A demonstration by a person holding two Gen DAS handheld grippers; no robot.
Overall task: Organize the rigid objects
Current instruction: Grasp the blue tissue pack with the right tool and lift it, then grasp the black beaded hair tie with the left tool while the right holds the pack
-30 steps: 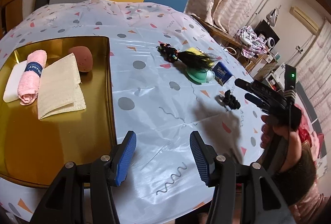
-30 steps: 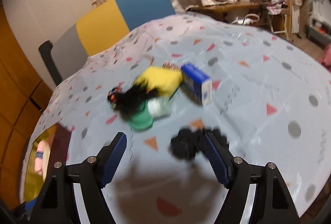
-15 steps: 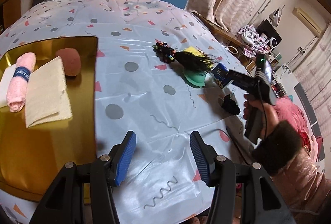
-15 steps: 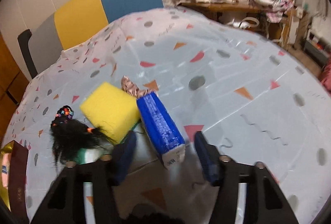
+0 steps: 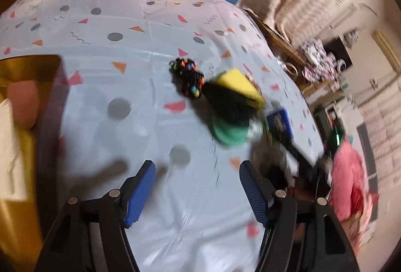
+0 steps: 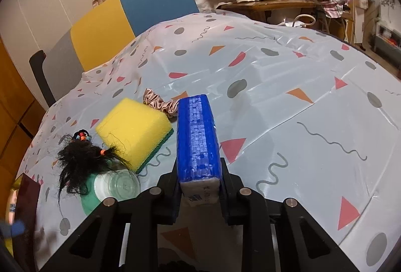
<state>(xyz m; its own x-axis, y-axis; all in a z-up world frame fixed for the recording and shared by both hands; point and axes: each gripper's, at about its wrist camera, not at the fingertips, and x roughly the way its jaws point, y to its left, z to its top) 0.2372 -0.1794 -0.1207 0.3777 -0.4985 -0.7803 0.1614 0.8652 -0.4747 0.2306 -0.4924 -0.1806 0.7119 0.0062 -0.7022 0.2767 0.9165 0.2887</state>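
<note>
Blue box (image 6: pixel 198 136), clamped end-on between the pads of the right hand-held gripper (image 6: pixel 199 186), over the patterned surface (image 6: pixel 288 86). Beside it: yellow sponge (image 6: pixel 135 130), black hair tuft (image 6: pixel 80 161) across a green lid (image 6: pixel 87 196), pink scrunchie (image 6: pixel 160 104). Left hand-held gripper (image 5: pixel 198 189) spread wide, grasping nothing, near a gold tray (image 5: pixel 27 63).

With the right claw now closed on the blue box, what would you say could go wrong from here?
1. The right claw grips the blue box only at its near end, so it may pivot or slip when lifted.
2. The pink scrunchie and yellow sponge lie right beside the box and might be dragged along.
3. The left claw is open and nearby; their paths may cross.
</note>
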